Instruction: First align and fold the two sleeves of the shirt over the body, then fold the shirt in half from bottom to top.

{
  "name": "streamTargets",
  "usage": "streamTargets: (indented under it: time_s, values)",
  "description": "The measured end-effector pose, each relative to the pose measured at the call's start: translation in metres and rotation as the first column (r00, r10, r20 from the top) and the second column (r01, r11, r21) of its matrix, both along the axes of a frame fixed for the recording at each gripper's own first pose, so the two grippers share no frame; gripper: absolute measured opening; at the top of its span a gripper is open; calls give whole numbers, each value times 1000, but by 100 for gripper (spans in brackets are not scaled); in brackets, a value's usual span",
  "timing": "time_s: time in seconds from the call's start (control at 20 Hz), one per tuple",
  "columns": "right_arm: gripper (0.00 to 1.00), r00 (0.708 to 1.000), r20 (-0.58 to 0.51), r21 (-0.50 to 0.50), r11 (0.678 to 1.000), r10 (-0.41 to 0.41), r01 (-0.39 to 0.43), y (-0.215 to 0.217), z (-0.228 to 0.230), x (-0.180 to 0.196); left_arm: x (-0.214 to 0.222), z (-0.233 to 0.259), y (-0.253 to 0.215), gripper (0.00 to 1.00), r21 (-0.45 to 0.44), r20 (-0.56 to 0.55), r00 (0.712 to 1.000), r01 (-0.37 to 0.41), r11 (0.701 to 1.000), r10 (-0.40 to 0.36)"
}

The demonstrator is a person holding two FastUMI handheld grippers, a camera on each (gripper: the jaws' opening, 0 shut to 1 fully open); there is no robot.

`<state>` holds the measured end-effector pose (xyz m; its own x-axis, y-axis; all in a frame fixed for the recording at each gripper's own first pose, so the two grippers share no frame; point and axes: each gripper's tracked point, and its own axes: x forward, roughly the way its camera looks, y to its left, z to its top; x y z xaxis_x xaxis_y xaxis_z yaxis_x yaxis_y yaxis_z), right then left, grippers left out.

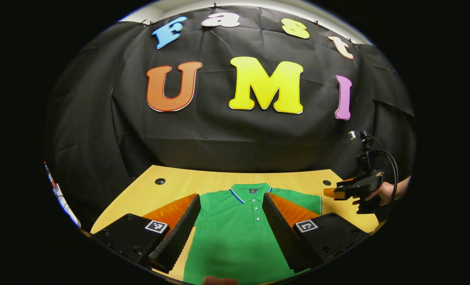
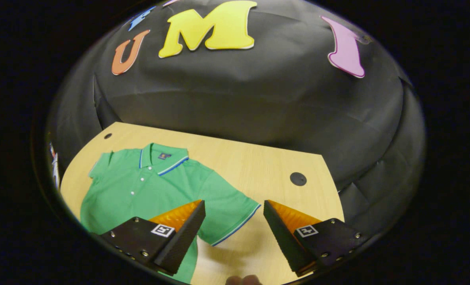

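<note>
A green polo shirt point(image 1: 235, 237) with a blue-trimmed collar lies flat on the wooden table point(image 1: 203, 182), collar toward the booth wall. My left gripper point(image 1: 231, 196) hangs open above its chest, one finger on each side of the button placket. My right gripper point(image 1: 337, 193), held by a hand, hovers off the shirt's right shoulder. In the right gripper view the shirt point(image 2: 147, 186) lies to the left with both short sleeves spread out. My right gripper point(image 2: 234, 202) is open above the near sleeve point(image 2: 227, 215), whose blue-edged cuff lies between the fingers. Neither gripper holds anything.
Two round cable holes point(image 1: 160, 181) point(image 1: 326, 182) sit near the table's back corners, and one hole point(image 2: 298, 179) lies right of the sleeve. Bare tabletop point(image 2: 250, 166) stretches behind and right of the shirt. The black cloth wall closes off the back edge.
</note>
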<state>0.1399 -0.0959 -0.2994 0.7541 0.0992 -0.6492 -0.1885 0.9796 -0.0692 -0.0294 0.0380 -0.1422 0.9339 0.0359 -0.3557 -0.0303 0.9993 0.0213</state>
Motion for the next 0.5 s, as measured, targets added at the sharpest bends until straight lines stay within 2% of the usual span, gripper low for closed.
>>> streamTargets:
  time_s: [0.25,0.5]
  values:
    - [95,998,-65,-16,1000,-18,17,-19,-47,37,-4,-15,12,100,2,-52,997,-58,998,58]
    - [95,995,-96,-49,999,9,-14,-24,-76,57,-9,-35,20,100,0,-106,989,-101,995,101]
